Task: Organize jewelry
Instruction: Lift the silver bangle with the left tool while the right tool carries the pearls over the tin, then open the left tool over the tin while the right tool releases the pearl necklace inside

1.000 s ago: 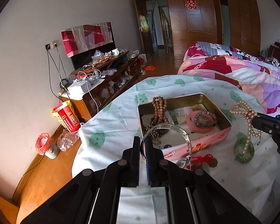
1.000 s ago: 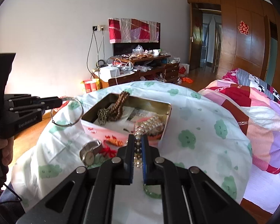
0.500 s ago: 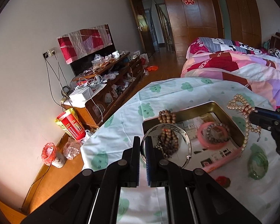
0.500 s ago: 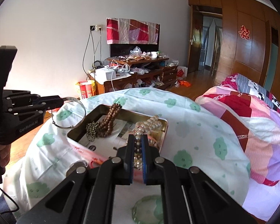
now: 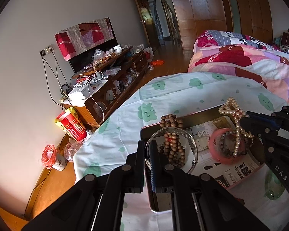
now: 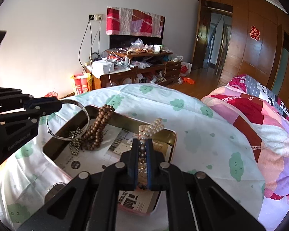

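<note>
Gripping a bangle [image 5: 170, 134], left tongs [image 5: 148, 150] clamped tight; right tongs [image 6: 143, 154] clamped on pearls [image 6: 152, 126] (both over tin [image 6: 171, 144], wood beads [image 5: 172, 148] just ahead of left tongs).

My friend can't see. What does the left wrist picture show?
The left gripper holds a silver bangle over an open tin with wooden beads and a pink bangle inside. The right gripper dangles a pearl necklace over it.

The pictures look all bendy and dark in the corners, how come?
Left wrist view: the fisheye lens curves the wall and door, and its round edge blacks out the corners. Right wrist view: same bending, plus a bright washed-out glow on the wall at the left edge.
</note>
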Motion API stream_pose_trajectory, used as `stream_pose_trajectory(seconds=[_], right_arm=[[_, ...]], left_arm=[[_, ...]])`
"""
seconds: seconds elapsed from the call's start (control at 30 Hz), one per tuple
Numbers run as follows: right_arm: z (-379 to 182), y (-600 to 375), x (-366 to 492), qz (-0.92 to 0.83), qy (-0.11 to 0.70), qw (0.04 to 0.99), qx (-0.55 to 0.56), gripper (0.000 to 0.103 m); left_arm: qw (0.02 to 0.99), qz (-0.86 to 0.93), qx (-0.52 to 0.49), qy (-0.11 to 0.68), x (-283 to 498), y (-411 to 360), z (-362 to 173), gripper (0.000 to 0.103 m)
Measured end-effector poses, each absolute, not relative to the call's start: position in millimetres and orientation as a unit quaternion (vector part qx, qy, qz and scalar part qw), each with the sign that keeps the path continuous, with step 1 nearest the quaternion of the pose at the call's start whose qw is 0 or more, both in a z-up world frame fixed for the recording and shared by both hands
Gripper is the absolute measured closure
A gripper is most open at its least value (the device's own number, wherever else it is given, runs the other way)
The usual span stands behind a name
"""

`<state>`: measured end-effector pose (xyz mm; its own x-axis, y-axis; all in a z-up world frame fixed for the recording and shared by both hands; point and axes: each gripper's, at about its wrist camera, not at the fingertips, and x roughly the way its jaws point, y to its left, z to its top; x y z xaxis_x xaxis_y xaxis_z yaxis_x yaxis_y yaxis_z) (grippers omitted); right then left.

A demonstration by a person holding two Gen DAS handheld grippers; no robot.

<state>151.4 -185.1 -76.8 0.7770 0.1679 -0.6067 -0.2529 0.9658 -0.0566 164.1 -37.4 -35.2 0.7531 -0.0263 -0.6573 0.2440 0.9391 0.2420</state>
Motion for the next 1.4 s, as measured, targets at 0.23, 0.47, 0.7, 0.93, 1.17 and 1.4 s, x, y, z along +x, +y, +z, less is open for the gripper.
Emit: stream_pose_trajectory(seconds=[0.23,0.47,0.7,0.93,1.17,1.4], right_arm=[[-88.0,-184.6,158.6,0.106,0.326,0.937,-0.071,0.095],[-92.4,-184.8,160.2,0.104,0.332,0.935,-0.072,0.095],[-97.1,-184.7,163.2,0.103,0.34,0.932,-0.073,0.094],[-99.9,-188.8,157.5,0.1,0.342,0.932,-0.069,0.084],[-100.2,-196.1,143.7,0.084,0.342,0.934,-0.058,0.063],[-97.3,-196.6,135.7,0.073,0.342,0.935,-0.057,0.057]], left_arm=[[0.919,-0.072,0.158,0.353,172.1,-42.0,-43.0,0.099],[0.916,-0.067,0.162,0.361,177.0,-41.1,-48.2,0.099],[0.914,-0.067,0.163,0.367,175.3,-40.4,-57.4,0.095],[0.92,-0.055,0.16,0.352,156.0,-34.5,-56.5,0.028],[0.924,-0.036,0.137,0.355,136.0,-13.1,-62.4,0.025],[0.92,-0.028,0.131,0.368,127.4,-8.6,-71.0,0.025]])
